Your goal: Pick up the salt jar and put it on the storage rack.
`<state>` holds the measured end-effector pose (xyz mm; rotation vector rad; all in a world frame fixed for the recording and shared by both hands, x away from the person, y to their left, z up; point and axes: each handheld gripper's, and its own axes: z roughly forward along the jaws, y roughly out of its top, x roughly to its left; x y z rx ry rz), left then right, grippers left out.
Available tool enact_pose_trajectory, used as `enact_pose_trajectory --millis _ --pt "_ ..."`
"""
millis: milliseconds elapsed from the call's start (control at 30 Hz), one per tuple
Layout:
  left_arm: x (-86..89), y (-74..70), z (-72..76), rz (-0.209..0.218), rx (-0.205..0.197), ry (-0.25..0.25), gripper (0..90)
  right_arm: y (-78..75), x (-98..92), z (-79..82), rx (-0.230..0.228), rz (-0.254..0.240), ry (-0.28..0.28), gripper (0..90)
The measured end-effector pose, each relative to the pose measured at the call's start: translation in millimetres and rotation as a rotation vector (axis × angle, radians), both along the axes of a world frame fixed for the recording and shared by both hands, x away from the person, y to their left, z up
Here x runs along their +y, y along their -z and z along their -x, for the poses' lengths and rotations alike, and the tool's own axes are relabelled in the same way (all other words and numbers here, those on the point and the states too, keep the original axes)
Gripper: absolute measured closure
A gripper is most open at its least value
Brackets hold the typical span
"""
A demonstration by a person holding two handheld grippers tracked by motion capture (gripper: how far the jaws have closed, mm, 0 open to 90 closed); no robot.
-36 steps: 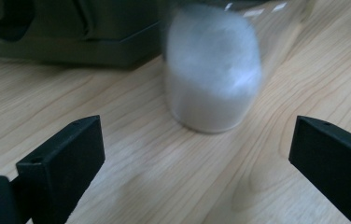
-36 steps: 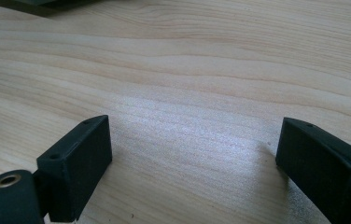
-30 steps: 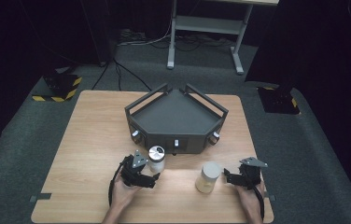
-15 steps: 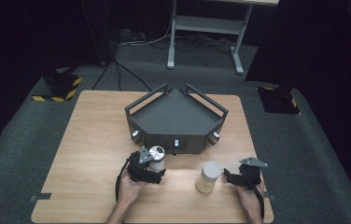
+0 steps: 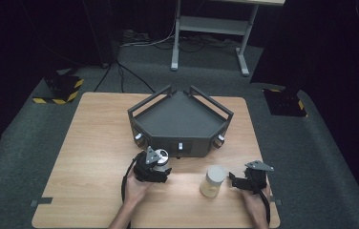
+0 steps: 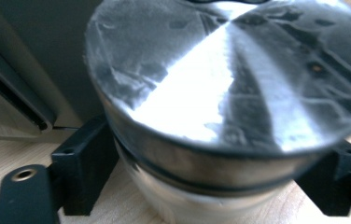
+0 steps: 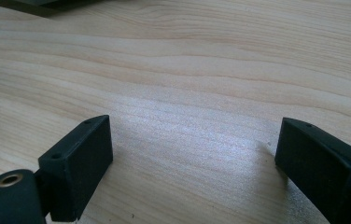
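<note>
1. The jar with the shiny metal lid (image 6: 229, 79) sits on the wooden table (image 5: 91, 143) right in front of the dark angular tray (image 5: 180, 114); its lower half is cut off in the left gripper view.
2. The left gripper (image 5: 161, 168) is pinching it just under the lid.
3. The second jar (image 5: 212, 181) stands near the right gripper (image 5: 232, 180), not touching it.
4. That gripper's jaws are spread wide over bare wood.
</note>
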<state>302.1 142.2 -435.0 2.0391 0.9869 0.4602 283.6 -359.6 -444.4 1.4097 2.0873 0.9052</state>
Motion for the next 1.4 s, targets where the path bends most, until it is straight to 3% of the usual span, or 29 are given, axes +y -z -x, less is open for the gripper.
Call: enact_pose_trajectory --millis 500,533,567,600,700,1400 --pt "-4.7 4.0 -5.1 -0.009 0.0 0.017 26.2 0.0 0.0 0.0 0.0 0.0 0.0 10.9" --pt "-6.6 9.6 -2.6 0.02 -0.014 -0.006 26.6 0.0 0.0 0.0 0.0 0.0 0.0 10.9" --pt "-6.6 9.6 -2.6 0.02 -0.014 -0.006 27.3 0.0 0.0 0.0 0.0 0.0 0.0 10.9" --pt "-4.8 5.1 -5.0 -0.006 -0.002 0.013 27.3 0.0 0.0 0.0 0.0 0.0 0.0 10.9" --pt "-3.3 5.5 -5.6 -0.006 -0.005 0.014 29.9 0.0 0.0 0.0 0.0 0.0 0.0 10.9" --pt "-3.7 7.8 -2.6 0.003 -0.016 0.005 30.6 0.0 0.1 0.0 0.0 0.0 0.001 11.0"
